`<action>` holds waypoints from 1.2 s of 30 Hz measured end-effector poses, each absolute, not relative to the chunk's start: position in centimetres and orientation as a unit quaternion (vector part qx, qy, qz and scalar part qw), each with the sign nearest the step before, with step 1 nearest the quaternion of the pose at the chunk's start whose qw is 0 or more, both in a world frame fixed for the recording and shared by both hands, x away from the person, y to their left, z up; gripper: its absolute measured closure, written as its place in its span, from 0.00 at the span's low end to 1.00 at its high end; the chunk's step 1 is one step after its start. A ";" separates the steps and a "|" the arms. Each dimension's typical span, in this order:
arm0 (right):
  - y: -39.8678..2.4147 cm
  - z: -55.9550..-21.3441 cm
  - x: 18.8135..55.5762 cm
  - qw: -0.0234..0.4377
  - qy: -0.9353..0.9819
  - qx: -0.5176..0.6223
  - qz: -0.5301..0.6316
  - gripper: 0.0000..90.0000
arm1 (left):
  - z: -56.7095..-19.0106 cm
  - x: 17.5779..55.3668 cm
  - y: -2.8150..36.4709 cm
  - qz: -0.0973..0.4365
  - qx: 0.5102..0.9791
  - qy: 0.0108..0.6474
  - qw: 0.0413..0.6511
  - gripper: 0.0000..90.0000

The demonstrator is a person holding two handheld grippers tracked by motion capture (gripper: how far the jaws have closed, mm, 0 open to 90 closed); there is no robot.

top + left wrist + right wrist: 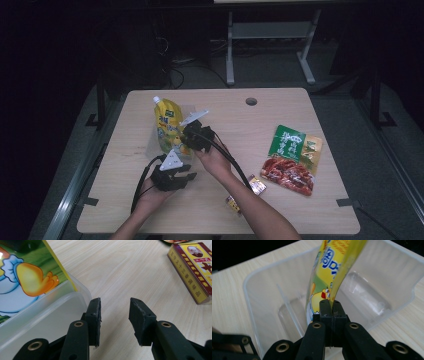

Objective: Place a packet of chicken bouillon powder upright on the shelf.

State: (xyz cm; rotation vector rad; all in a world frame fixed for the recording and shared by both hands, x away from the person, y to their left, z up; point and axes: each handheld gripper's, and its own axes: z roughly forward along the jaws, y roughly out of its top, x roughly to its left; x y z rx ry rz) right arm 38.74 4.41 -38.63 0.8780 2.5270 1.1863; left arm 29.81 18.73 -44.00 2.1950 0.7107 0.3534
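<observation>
Right gripper (331, 305) is clamped tight on the bottom edge of the yellow spout pouch (329, 267), jaws fully together with just the pouch seam pinched between the pads. In the right gripper view the pouch runs straight away from the claw along the jaw line, its long axis heading up and over the clear plastic bin (262, 292), so it hangs inside or just over the bin's open cavity; I can't tell if its far end touches the bin floor. In the high view the pouch (167, 126) lies lengthwise away from the person, white cap at the far end, right gripper (196, 136) at its near right edge, bin (156, 142) faintly visible under it. Left gripper (115, 315) is partly open, nothing between the pads, hovering low over bare wooden table (130, 270), with the bin's rounded corner (75, 293) just beside its one jaw, close or touching. So the left hand is the nearer one to steady the bin while the right holds the pouch. Judgement: the next move is lowering or releasing the pouch along that same axis into the bin. Small red-yellow box (197, 270) sits apart on the table, and a green and red snack bag (292, 159) lies well to the right.
</observation>
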 end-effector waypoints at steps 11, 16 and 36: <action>3.8 -39.0 39.2 0.088 0.860 0.296 0.406 0.96 | -44.2 29.7 18.3 0.138 0.864 0.283 0.392 0.66; 2.9 -38.6 39.8 0.069 0.846 0.306 0.430 0.69 | -44.3 29.6 18.0 0.132 0.865 0.283 0.393 0.61; -8.1 -36.5 36.5 0.044 0.830 0.316 0.457 0.49 | -43.3 27.9 15.5 0.119 0.870 0.249 0.409 0.50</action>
